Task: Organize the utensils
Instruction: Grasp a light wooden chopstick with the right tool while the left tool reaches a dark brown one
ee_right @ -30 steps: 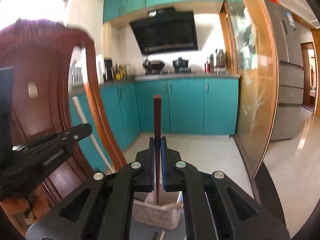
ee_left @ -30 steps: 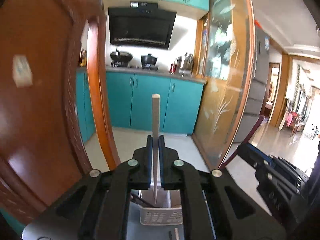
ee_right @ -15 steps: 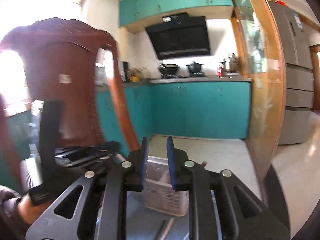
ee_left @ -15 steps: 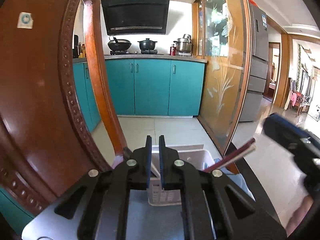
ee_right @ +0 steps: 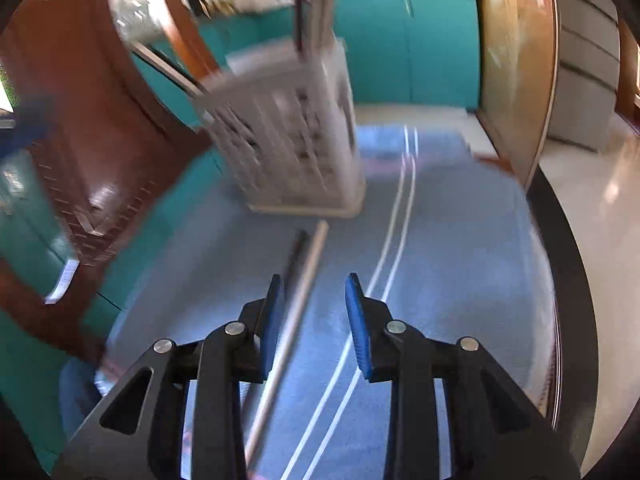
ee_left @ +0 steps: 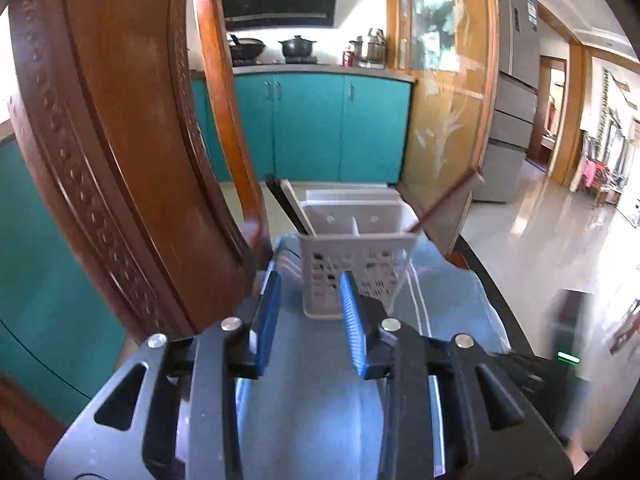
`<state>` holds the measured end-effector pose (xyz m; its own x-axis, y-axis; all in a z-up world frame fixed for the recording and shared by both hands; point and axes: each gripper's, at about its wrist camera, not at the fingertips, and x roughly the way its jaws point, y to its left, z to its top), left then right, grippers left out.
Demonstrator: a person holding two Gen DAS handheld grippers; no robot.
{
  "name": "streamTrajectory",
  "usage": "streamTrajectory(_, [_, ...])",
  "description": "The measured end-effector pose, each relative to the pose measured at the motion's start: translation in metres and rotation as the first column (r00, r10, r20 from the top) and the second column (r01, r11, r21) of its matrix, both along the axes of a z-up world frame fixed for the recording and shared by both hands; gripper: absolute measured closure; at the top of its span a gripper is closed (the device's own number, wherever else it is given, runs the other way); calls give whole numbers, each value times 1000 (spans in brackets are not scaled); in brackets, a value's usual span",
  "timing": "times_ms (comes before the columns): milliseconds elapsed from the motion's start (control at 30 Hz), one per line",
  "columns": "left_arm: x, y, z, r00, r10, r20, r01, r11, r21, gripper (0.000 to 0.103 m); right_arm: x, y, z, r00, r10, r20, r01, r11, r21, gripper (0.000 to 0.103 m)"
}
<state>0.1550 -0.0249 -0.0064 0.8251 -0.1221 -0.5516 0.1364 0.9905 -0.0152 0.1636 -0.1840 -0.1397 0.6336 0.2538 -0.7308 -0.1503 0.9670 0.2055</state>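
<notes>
Two chopsticks, one pale (ee_right: 298,300) and one dark (ee_right: 294,250), lay side by side before the white perforated plastic holder (ee_right: 292,136), and with both the right gripper (ee_right: 314,308) and left gripper (ee_left: 308,308) spread empty, a skewed pinch risked scattering them.

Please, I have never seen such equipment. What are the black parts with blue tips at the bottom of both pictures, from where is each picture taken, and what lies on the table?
These are hand-held tongs: a person carries one in each hand, and a camera on each looks forward along its fingers. One picture is from the left tongs, the other from the right tongs. Both are open and hold nothing. On the blue tablecloth with white lines stands a white perforated plastic utensil basket, with chopsticks already leaning inside. In front of it, in the right view, a pale wooden chopstick and a dark chopstick lie on the cloth. A carved brown wooden chair back stands beside the table.
</notes>
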Motion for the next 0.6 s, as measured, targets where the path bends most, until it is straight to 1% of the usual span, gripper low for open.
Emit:
streamTrajectory(67, [-5, 0, -1, 1000, -3, -2, 3, 1000, 12, 72, 10, 8, -10, 999, 2, -35, -3, 1000, -24, 71])
streamTrajectory(200, [-16, -1, -2, 1000, -9, 6, 9, 999, 36, 72, 24, 31, -30, 996, 4, -92, -14, 994, -109, 71])
streamTrajectory(267, [-17, -1, -2, 1000, -16, 4, 15, 999, 40, 72, 27, 35, -36, 993, 1, -115, -15, 992, -122, 71])
streamTrajectory(333, [-17, -2, -2, 1000, -18, 6, 18, 999, 46, 72, 26, 39, -38, 994, 3, -112, -17, 991, -129, 72])
streamTrajectory(367, [-19, -2, -2, 1000, -21, 7, 20, 999, 49, 72, 26, 40, -38, 994, 6, -110, -21, 991, -135, 75])
streamTrajectory(400, [-19, -2, -2, 1000, -23, 7, 23, 999, 48, 72, 25, 40, -39, 994, 12, -112, -26, 992, -126, 79])
streamTrajectory(433, [-19, -3, -2, 1000, -27, 6, 27, 999, 45, 72, 24, 39, -40, 993, 15, -118, -28, 994, -110, 89])
streamTrajectory(467, [-17, -3, -1, 1000, -30, 4, 30, 999, 44, 72, 24, 37, -41, 992, 16, -125, -28, 995, -97, 94])
streamTrajectory(567, [-16, -3, -1, 999, -36, 3, 36, 998, 43, 71, 17, 33, -41, 990, 16, -139, -24, 998, -56, 96])
streamTrajectory(600, [-15, -3, -1, 999, -38, 1, 38, 998, 41, 71, 14, 30, -41, 989, 16, -150, -20, 999, -27, 96])
